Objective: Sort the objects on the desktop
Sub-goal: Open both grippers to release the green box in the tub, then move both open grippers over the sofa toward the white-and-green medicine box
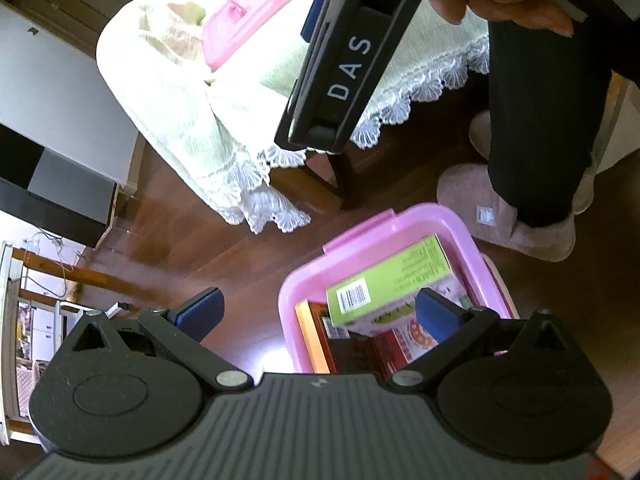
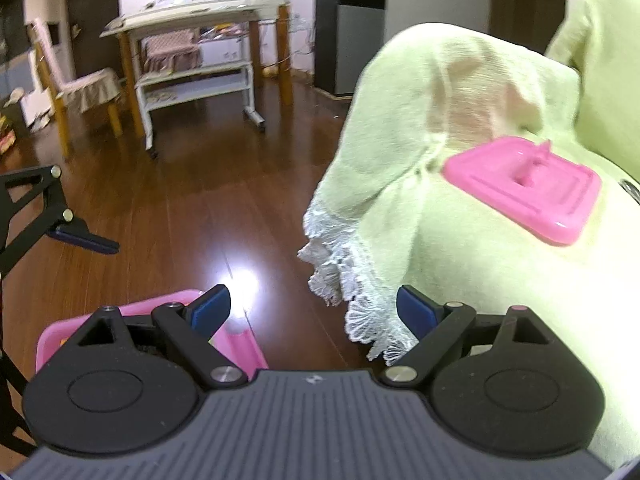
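Counter [image 2: 460,128]: soft green cloth, lace hem; rigid pink lid [image 2: 524,192] lies flat on it. Pink bin [image 1: 404,224] sits on the floor, glossy cardboard boxes [image 1: 388,280] inside. Both tongs, left [image 1: 320,316] and right [image 2: 314,310], gape, empty. Take the lid by its thin edge, keeping clear of the cloth.

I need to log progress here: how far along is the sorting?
Boxes, including a green box, already sit in the pink bin on the floor. Both grippers, left and right, are open and hold nothing. The pink lid still lies on the cloth-covered table; closing remains.
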Motion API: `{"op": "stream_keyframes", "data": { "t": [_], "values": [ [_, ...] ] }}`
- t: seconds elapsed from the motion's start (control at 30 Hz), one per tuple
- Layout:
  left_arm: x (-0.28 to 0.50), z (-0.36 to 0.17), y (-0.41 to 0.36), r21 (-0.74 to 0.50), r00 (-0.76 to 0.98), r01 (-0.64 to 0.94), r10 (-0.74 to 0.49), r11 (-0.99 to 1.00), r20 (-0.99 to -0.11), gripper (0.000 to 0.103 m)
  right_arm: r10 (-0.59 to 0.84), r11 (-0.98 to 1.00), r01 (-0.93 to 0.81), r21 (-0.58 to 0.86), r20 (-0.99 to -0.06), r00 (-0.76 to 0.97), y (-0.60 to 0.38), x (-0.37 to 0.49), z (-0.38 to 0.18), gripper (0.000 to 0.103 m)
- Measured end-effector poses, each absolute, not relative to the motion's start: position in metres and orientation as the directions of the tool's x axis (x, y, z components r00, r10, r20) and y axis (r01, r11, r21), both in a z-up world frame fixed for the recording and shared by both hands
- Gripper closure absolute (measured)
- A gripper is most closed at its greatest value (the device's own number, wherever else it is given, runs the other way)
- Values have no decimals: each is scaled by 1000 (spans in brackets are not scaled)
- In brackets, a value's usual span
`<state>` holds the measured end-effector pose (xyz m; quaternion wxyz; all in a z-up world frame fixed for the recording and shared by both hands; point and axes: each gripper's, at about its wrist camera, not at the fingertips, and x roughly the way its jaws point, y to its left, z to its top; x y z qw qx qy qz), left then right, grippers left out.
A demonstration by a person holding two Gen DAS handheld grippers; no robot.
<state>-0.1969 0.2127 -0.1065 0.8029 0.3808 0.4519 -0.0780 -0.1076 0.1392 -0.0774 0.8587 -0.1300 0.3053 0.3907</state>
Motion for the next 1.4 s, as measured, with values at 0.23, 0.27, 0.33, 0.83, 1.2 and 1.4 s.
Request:
{"op": "stream_keyframes", "data": {
  "t": [0.23, 0.27, 0.33, 0.83, 1.2, 1.4],
  "values": [
    [-169, -88, 204, 550, 614, 434, 213, 713, -760, 1, 578, 750, -653, 104, -583, 571, 106, -82, -64, 13],
    [-163, -85, 202, 552, 622, 431, 208, 714, -755, 1, 574, 763, -634, 124, -580, 578, 100, -76, -61, 13],
    [-152, -78, 198, 553, 637, 427, 196, 715, -745, 1, 567, 783, -602, 159, -581, 584, 90, -63, -55, 13],
    [-46, -20, 138, 560, 747, 464, 37, 687, -664, 1, 381, 920, -376, 108, -468, 798, -25, 57, 3, 13],
    [48, -6, 62, 569, 790, 520, -105, 637, -604, 1, 184, 971, -234, -46, -481, 857, -131, 137, -8, 13],
    [103, -13, 26, 529, 787, 543, -177, 652, -591, 1, 131, 970, -213, -119, -482, 866, -158, 172, -21, 13]
  ]
}}
